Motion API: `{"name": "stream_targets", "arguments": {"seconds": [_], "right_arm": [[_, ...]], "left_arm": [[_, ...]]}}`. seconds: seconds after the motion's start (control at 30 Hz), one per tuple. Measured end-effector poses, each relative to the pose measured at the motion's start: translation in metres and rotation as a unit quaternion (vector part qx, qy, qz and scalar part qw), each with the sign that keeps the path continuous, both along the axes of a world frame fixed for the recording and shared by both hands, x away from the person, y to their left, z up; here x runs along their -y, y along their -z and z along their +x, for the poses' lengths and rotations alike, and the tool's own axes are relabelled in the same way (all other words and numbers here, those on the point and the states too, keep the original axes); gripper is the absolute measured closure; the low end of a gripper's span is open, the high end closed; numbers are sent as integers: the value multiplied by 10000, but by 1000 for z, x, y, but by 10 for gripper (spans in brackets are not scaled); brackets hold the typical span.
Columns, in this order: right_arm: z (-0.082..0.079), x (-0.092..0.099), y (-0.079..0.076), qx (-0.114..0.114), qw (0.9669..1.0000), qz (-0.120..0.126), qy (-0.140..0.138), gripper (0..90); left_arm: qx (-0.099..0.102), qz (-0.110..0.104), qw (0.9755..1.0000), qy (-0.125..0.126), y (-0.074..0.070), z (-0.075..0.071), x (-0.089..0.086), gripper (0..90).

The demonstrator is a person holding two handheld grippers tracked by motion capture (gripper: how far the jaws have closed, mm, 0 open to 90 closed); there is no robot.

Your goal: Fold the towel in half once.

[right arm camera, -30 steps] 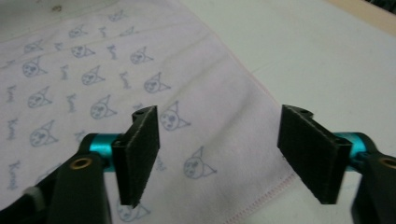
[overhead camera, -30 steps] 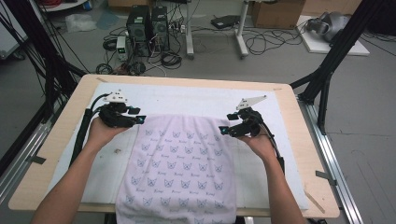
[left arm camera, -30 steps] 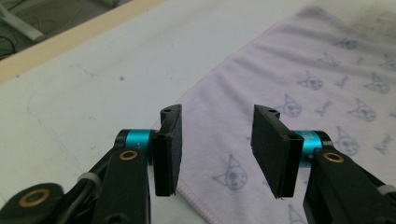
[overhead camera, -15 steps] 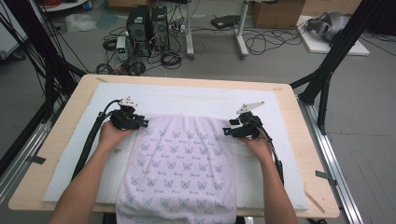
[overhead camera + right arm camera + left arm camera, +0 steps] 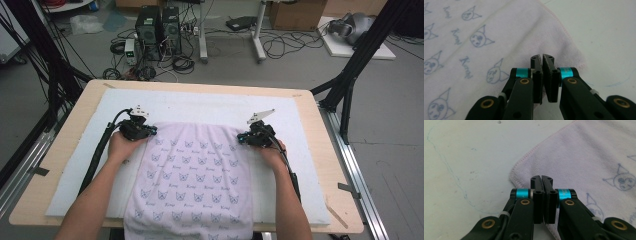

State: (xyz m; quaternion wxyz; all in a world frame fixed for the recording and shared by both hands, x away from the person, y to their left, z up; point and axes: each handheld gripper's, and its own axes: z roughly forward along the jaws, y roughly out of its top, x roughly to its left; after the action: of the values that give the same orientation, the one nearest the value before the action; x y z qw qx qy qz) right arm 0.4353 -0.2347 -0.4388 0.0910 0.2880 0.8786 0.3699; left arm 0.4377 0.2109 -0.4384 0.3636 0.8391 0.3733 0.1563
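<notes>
Towel [image 5: 192,175] edge farther forward (grippers clamped).

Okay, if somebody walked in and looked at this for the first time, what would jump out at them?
Most striking is the pale towel printed with little blue cat faces, spread over the white mat in the middle of the table and hanging off its near edge. The left gripper and the right gripper sit at the towel's two far corners, jaws closed.

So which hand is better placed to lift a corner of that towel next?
Neither clearly. The left gripper and the right gripper each sit with jaws closed at a far corner of the towel. Probably both lift together.
</notes>
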Motion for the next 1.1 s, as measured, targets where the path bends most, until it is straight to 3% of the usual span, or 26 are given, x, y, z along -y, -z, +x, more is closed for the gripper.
{"name": "stream_targets", "arguments": {"seconds": [0.2, 0.33, 0.47, 0.6, 0.77, 0.87, 0.93, 1.03, 1.1], "right_arm": [[-3, 6, -14, 35, 9996, 266, -23, 877], [-9, 12, -38, 212, 9981, 575, -77, 876], [-19, 12, -61, 344, 9973, 606, -240, 876], [-35, 12, -73, 407, 9965, 600, -423, 876], [-66, 15, -76, 436, 9951, 687, -568, 876], [-90, 15, -73, 392, 9948, 577, -735, 876], [-106, 17, -68, 376, 9937, 656, -830, 875], [-132, 19, -55, 277, 9928, 628, -985, 861], [-142, 21, -46, 186, 9923, 649, -1034, 815]], "left_arm": [[259, -193, 9994, 91, -18, -6, -9, 883], [427, -262, 9986, 167, -35, -15, -19, 882], [606, -439, 9969, 242, -52, -28, -27, 882], [846, -638, 9936, 387, -63, -49, -31, 882], [928, -568, 9922, 601, -61, -83, -39, 882], [900, -581, 9914, 755, -54, -108, -44, 882], [875, -627, 9903, 874, -48, -128, -46, 882], [719, -605, 9889, 1150, -34, -157, -48, 878], [610, -576, 9888, 1236, -28, -167, -50, 839]]}}
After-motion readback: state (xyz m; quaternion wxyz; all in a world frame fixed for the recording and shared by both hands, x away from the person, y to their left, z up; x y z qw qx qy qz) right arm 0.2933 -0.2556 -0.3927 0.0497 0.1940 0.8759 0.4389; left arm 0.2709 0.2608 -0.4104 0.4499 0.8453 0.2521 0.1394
